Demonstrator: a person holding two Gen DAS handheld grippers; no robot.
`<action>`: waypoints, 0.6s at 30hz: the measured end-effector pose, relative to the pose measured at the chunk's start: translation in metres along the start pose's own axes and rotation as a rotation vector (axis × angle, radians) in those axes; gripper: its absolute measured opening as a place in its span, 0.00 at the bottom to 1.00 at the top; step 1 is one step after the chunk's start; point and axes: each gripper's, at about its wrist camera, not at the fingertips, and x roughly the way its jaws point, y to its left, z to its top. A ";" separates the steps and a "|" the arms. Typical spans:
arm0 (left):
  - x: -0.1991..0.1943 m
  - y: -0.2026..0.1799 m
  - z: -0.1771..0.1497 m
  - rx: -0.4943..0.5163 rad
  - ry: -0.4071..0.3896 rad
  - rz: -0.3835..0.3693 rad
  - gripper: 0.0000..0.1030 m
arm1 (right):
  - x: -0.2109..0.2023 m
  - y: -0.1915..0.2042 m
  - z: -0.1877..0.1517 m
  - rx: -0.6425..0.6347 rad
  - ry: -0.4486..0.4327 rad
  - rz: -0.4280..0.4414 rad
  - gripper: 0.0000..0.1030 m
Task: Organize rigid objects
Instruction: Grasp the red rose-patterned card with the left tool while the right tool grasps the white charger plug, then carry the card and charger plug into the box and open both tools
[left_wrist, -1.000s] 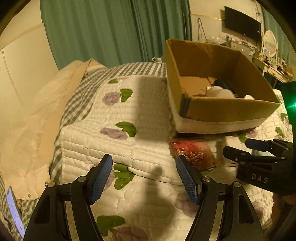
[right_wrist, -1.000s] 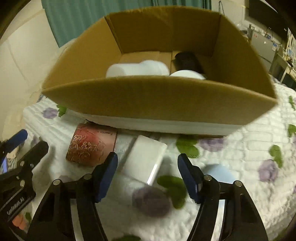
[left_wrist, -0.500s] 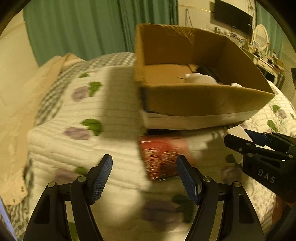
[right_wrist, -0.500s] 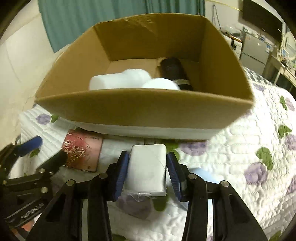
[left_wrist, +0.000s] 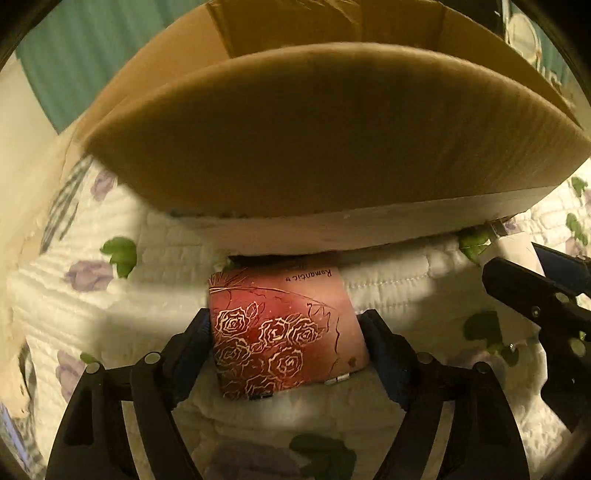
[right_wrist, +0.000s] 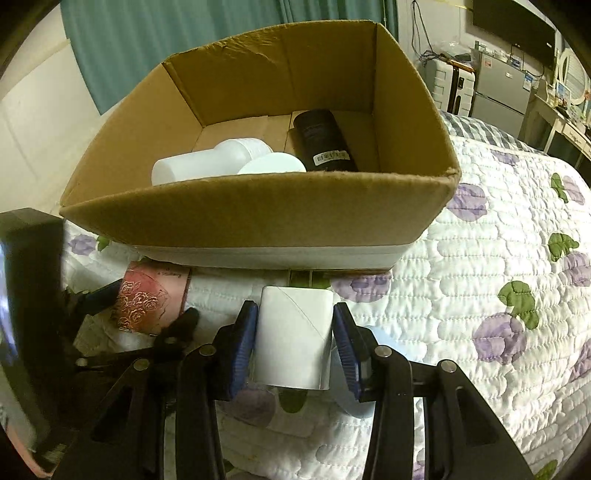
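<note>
Left gripper (left_wrist: 286, 345) tilted steeply down, jaws opening wide, a red box (left_wrist: 284, 332) between the fingers; whether the pads press it cannot be told. Right gripper (right_wrist: 293, 334) also angled down, blue pads (right_wrist: 243, 332) clamped on both sides of a white box (right_wrist: 291, 332). The two grippers sit close side by side.

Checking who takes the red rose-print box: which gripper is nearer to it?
Left. The left gripper straddles the red rose-print box, jaws opening; the right gripper is off to its side, clamped on a white box.
</note>
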 end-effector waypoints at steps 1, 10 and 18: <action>0.000 0.001 0.000 -0.007 -0.002 -0.008 0.80 | 0.001 -0.001 0.000 0.002 0.002 0.004 0.40; -0.023 0.005 -0.010 0.007 -0.048 -0.038 0.73 | -0.002 0.001 -0.005 -0.019 -0.018 -0.011 0.40; -0.074 0.013 -0.024 -0.007 -0.118 -0.074 0.70 | -0.031 0.002 -0.017 -0.036 -0.059 -0.037 0.40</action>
